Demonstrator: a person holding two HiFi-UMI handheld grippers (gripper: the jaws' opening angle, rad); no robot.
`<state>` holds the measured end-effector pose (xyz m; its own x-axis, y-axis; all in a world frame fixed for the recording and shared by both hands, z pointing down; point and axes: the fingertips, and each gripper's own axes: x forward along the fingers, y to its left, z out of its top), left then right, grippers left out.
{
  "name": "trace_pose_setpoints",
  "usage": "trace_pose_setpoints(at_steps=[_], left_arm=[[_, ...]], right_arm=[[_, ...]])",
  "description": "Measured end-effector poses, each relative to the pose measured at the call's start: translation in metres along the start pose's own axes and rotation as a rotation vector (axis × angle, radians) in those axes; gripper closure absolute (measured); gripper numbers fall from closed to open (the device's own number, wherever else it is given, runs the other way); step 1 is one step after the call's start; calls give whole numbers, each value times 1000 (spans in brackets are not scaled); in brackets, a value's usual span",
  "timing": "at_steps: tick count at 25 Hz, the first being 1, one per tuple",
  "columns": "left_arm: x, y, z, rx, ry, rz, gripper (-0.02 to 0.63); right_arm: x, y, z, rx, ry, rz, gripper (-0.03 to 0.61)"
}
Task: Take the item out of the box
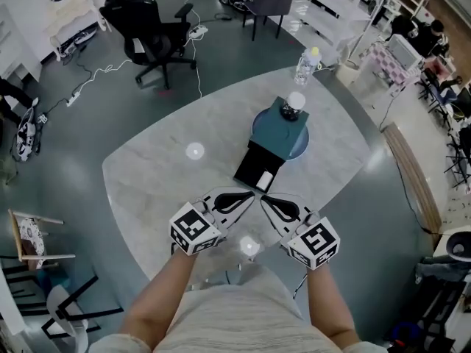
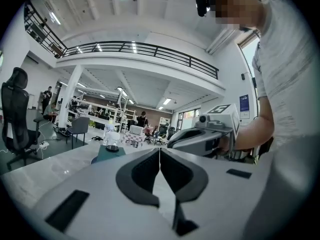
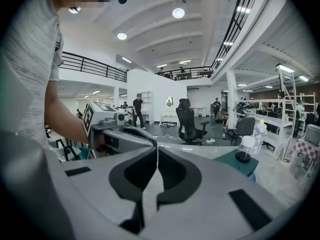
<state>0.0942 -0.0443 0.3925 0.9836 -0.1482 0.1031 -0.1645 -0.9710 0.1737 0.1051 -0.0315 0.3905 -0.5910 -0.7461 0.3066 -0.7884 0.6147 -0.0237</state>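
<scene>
A black open box [image 1: 252, 164] lies on the marble table [image 1: 169, 175] just beyond my grippers, with a small white item [image 1: 265, 180] inside it. Behind it a teal box [image 1: 283, 113] rests on a round blue disc [image 1: 291, 144] and carries a small jar with a white cap [image 1: 294, 106]. The left gripper [image 1: 251, 195] and right gripper [image 1: 263, 198] hover side by side at the near edge, tips almost touching, both shut and holding nothing. The teal box [image 2: 111, 155] and jar [image 3: 244, 151] also show from the gripper views.
A clear water bottle [image 1: 307, 65] stands at the table's far edge. A black office chair [image 1: 151, 35] and a grey chair [image 1: 268, 4] stand on the floor beyond. A wooden bench [image 1: 411, 175] runs along the right.
</scene>
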Motion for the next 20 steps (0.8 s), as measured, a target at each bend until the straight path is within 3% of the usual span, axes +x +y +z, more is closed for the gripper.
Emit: trace_pose_setpoints(at_steps=[20], left_arm=[[37,62,-39,-116,22,115,594]], right_arm=[[54,-66,-58,-12,169,94,556]])
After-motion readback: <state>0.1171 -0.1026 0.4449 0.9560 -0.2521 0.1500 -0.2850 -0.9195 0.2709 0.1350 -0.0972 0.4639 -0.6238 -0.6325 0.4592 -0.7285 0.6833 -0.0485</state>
